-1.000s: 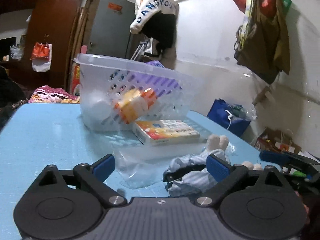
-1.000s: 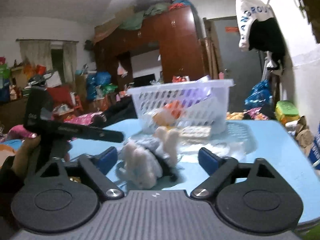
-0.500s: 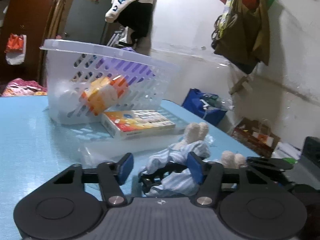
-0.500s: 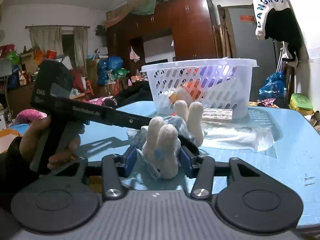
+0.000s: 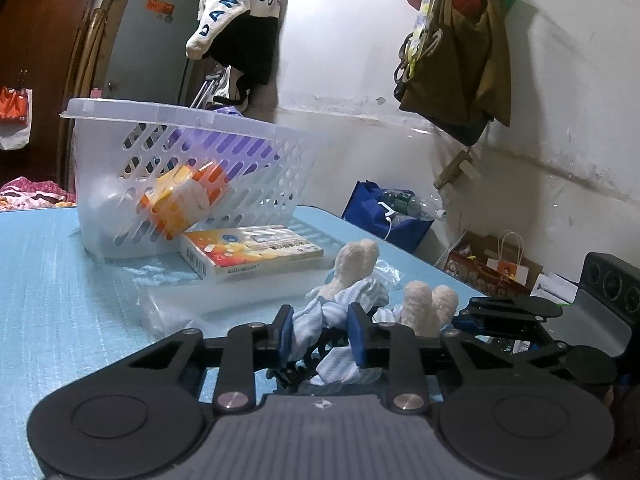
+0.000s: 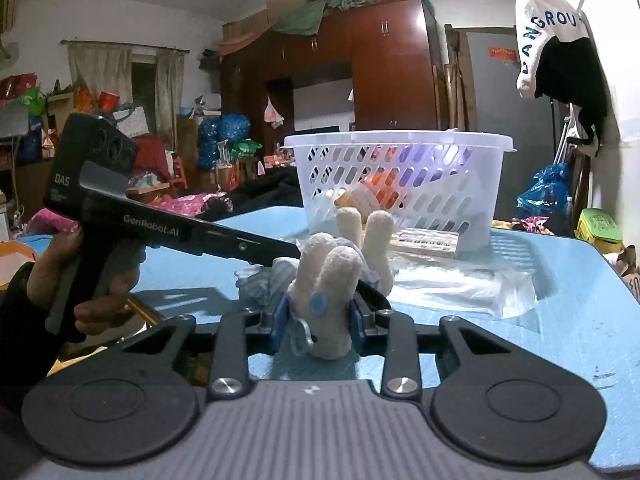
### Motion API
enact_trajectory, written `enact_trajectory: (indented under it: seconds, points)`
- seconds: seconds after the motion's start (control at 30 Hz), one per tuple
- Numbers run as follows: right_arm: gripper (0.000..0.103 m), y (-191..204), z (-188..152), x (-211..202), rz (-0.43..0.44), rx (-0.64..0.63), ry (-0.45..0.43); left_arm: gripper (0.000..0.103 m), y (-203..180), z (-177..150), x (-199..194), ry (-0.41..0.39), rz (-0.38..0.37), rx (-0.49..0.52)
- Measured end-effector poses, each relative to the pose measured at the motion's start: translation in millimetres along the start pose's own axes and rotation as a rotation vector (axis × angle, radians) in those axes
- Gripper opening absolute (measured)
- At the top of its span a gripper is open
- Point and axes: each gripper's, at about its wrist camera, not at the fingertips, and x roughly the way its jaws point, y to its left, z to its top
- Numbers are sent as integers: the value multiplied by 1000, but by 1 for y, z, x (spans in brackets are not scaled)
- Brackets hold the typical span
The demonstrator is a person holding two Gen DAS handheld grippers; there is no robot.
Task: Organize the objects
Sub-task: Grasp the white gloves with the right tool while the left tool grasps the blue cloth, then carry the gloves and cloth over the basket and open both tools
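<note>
Left tongs (image 5: 320,330): closed in on the blue-striped cloth of the plush toy (image 5: 344,304); both blue pads press into the fabric; the contact under the folds is hard to make out.
Right tongs (image 6: 318,318): clamped on the same plush toy (image 6: 326,280), at a pair of cream fuzzy limbs; the pads are mostly hidden behind the plush, only blue slivers show either side.
Plush toy: sits low on the table (image 5: 60,280), held from both ends; a second pair of cream limbs sticks up just beyond the right tongs; its face or head cannot be made out; dark straps under the cloth are unclear.
Left tool body: seen from the right wrist view as a long black bar (image 6: 200,236) running in from the left side, gripped by a hand (image 6: 92,280) whose lower part is cut off by the tool housing.
Basket (image 5: 192,176): white slatted plastic, well ahead of both tongs; an orange and white packet (image 5: 180,200) leans inside, blurred behind the slats; something purple behind it is unreadable.
Flat box (image 5: 252,250): lies just in front of the basket, touching or nearly touching its wall, cannot tell which; print too small to read.
Clear plastic bag (image 6: 452,284): crumpled flat between the toy and the box; edges fade into the table.
</note>
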Motion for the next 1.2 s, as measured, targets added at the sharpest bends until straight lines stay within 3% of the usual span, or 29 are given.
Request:
enact_trajectory:
  seconds: [0.33, 0.57, 0.67, 0.8, 0.9, 1.03, 1.2]
  points:
    - [34, 1, 28, -4, 0, -46, -39, 30, -6, 25, -16, -67, 15, 21]
    - [34, -21, 114, 13, 15, -113, -109, 29, -6, 116, -29, -168, 77, 76]
    - [34, -37, 154, 36, 19, -115, -114, 29, 6, 155, -22, -186, 113, 74]
    - [34, -61, 181, 78, 25, -91, -91, 28, 36, 183, 0, -183, 147, 28]
    - [34, -74, 182, 109, 21, -46, -38, 28, 58, 183, 21, -165, 185, 3]
    - [34, -75, 173, 141, -11, -77, 19, 28, 75, 175, 38, -152, 236, -13]
    - [36, -71, 164, 151, 17, -117, -2, 31, 89, 171, 33, -190, 306, -38]
